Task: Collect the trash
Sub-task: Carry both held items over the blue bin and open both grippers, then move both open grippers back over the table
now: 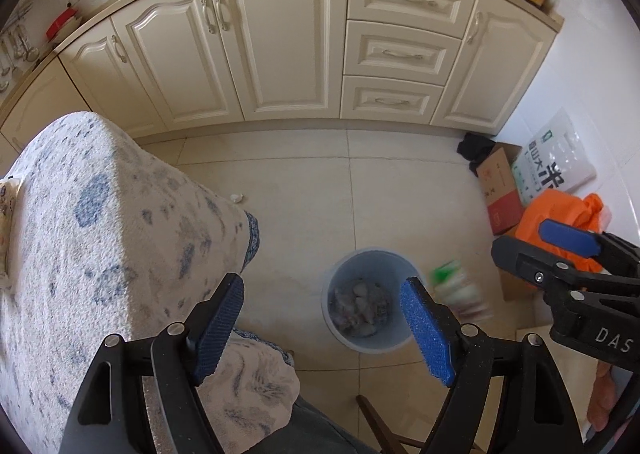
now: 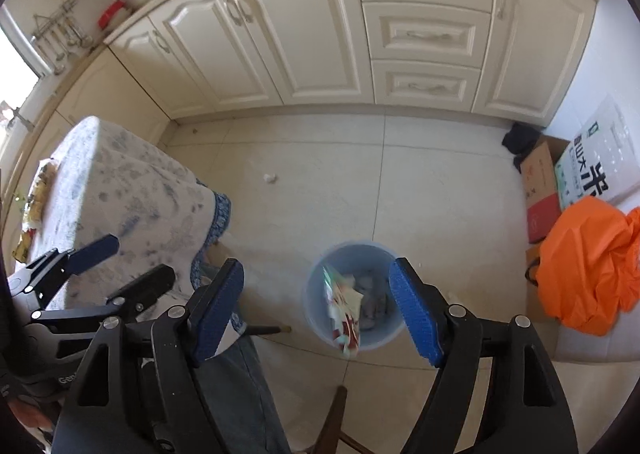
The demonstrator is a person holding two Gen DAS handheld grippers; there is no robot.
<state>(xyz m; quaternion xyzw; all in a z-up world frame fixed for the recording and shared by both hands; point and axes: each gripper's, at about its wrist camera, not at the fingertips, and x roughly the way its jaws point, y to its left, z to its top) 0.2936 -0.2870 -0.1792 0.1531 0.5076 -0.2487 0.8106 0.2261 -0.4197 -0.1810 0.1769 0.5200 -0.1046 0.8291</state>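
Note:
A pale blue waste bin (image 1: 368, 254) (image 2: 349, 246) stands on the tiled floor with crumpled rubbish inside. A green, red and white wrapper (image 2: 345, 308) hangs blurred in the air over the bin's near rim, free of any finger; in the left wrist view the wrapper (image 1: 456, 290) is a smear just right of the bin. My right gripper (image 2: 318, 270) (image 1: 534, 250) is open above the bin with nothing between its pads. My left gripper (image 1: 322, 286) (image 2: 142, 258) is open and empty beside the table's corner. A small white paper ball (image 1: 237, 197) (image 2: 270, 177) lies on the floor.
A table under a blue-flecked white cloth (image 1: 100, 234) (image 2: 120, 181) fills the left, with snack packets (image 2: 36, 193) on its far side. Cream cabinets (image 1: 280, 53) line the back. A cardboard box (image 1: 500, 189), a rice bag (image 1: 556, 157) and an orange bag (image 2: 588, 266) crowd the right wall.

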